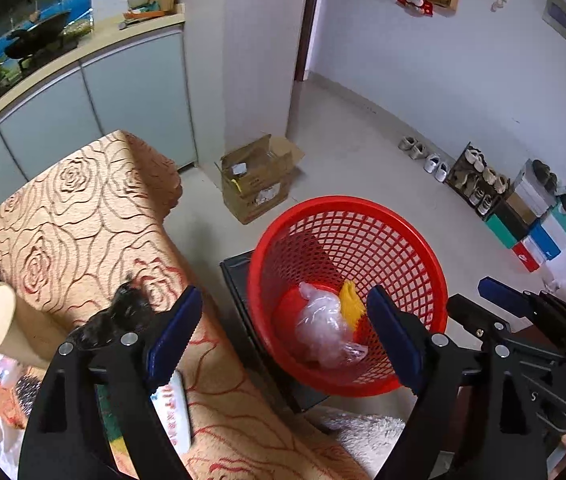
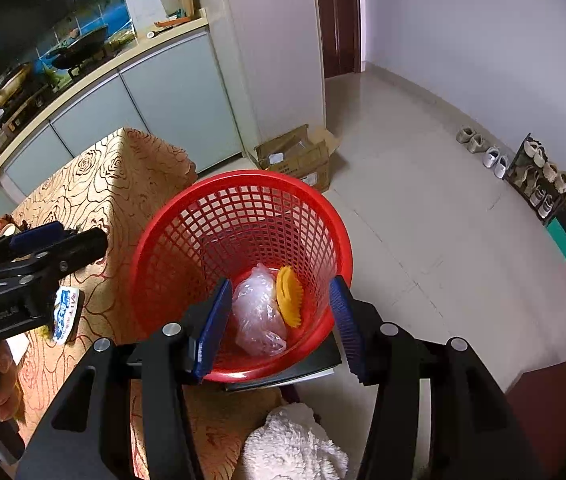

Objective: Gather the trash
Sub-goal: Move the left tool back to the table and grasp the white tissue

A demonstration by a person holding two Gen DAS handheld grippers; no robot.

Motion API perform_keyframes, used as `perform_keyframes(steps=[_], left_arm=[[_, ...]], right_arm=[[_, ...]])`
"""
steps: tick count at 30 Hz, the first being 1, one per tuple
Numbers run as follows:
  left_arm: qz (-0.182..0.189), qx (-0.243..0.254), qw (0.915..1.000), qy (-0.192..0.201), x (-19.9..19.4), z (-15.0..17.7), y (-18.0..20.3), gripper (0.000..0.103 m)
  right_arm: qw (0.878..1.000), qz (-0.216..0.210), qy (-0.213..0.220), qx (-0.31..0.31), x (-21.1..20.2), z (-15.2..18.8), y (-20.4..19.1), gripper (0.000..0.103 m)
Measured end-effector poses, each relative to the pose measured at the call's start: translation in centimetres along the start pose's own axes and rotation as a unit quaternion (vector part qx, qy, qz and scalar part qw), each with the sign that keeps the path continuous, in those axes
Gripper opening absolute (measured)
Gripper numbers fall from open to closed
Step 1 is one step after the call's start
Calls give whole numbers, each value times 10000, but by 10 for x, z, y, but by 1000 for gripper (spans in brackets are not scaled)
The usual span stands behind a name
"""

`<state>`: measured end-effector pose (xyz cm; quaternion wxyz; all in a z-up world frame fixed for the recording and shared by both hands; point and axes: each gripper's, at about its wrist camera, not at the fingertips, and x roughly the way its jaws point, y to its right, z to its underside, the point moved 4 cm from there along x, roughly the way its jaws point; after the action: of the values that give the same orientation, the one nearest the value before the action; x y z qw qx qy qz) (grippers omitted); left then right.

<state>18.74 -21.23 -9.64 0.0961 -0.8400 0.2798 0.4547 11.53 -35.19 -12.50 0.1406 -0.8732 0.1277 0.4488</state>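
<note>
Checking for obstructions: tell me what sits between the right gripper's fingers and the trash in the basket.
Nothing; right wrist view shows open air down to the clear bag and yellow piece.

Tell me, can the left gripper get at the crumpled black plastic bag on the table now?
Probably yes: the left gripper is open and empty, and the black bag lies uncovered on the table beside it.

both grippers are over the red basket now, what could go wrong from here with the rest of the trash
1. The red basket sits on a dark stand beside the table, tilted in both views; a knock from either open gripper, left or right, might tip it and spill the clear bag and yellow piece.
2. The paper cup lies on its side near the table edge and could roll off when grabbed.
</note>
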Motion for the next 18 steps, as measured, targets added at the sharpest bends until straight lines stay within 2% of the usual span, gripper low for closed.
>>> perform_keyframes(steps=[7,15,18], left_arm=[[-83,-179,9997,165,-30,8,-17,82],[-258,-396,9984,324,-74,22,-47,82],[-371,-481,9975,361,-94,30,-61,82]], right_arm=[[9999,-67,104,-8,-14,2,-11,53],[9987,-295,327,-258,-40,4,-43,58],[9979,-371,408,-345,-48,5,-56,65]])
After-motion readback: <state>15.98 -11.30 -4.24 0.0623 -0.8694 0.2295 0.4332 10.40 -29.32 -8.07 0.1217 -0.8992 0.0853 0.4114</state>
